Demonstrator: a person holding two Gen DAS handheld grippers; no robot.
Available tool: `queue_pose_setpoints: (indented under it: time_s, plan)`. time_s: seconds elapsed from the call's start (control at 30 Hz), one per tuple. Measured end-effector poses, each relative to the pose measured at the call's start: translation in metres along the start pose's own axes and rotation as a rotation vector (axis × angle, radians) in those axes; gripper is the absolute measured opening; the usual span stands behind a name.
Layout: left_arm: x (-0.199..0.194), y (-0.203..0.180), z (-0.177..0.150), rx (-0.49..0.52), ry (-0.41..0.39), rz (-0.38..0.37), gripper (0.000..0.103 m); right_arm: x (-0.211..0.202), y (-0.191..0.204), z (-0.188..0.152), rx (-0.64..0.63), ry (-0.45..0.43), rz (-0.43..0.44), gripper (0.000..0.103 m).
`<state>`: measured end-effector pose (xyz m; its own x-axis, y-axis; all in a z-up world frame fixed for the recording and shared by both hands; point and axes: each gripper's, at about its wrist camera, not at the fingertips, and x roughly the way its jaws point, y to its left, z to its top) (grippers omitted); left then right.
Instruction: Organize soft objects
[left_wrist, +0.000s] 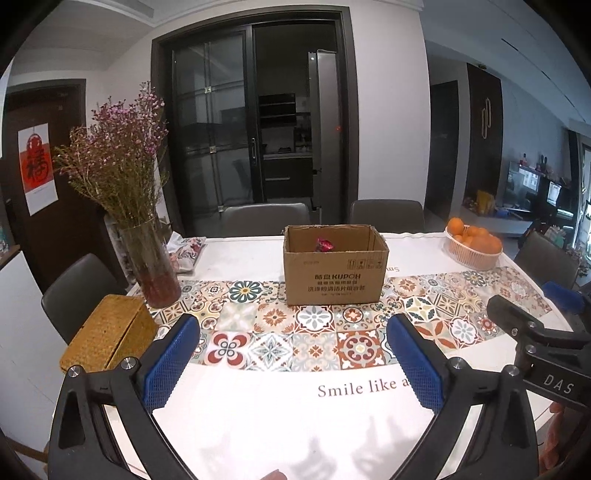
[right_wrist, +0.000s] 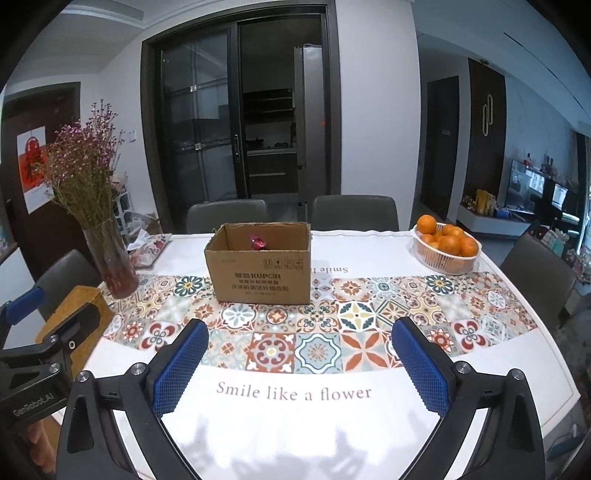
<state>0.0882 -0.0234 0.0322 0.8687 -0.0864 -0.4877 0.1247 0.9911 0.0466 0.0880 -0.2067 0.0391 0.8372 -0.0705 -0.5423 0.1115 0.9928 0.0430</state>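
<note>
Both tongs, left (left_wrist: 291, 339) and right (right_wrist: 299, 343), gape empty over worktop (right_wrist: 280, 435). Pink soft item (right_wrist: 258, 242) in cardboard box (right_wrist: 258, 275) looks light, squashy; pinch its middle gently.

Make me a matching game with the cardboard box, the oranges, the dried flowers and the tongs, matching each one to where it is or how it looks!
Things:
1. cardboard box
2. oranges
3. dried flowers
4. right tongs

Matches:
A. in a glass vase
B. open, holding nothing
C. in a white basket
D. middle of the table, a pink thing inside

Pairs: 1-D, 2-C, 3-A, 4-B
</note>
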Motion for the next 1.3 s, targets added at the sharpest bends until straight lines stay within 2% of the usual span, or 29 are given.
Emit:
queue_pose_setpoints:
  time_s: [0.23, 0.53, 1.3]
  plan:
    - [-0.022, -0.003, -0.006, 0.007, -0.040, 0.011, 0.103, -0.020, -0.004, -0.009, -0.006, -0.018, -0.004, 0.101]
    - [-0.035, -0.004, -0.010, 0.008, -0.050, 0.020, 0.103, -0.034, -0.006, -0.014, -0.017, -0.031, 0.006, 0.101]
    - [-0.035, -0.011, -0.014, 0.019, -0.039, 0.017, 0.103, -0.037, -0.012, -0.021, -0.016, -0.018, 0.003, 0.101]
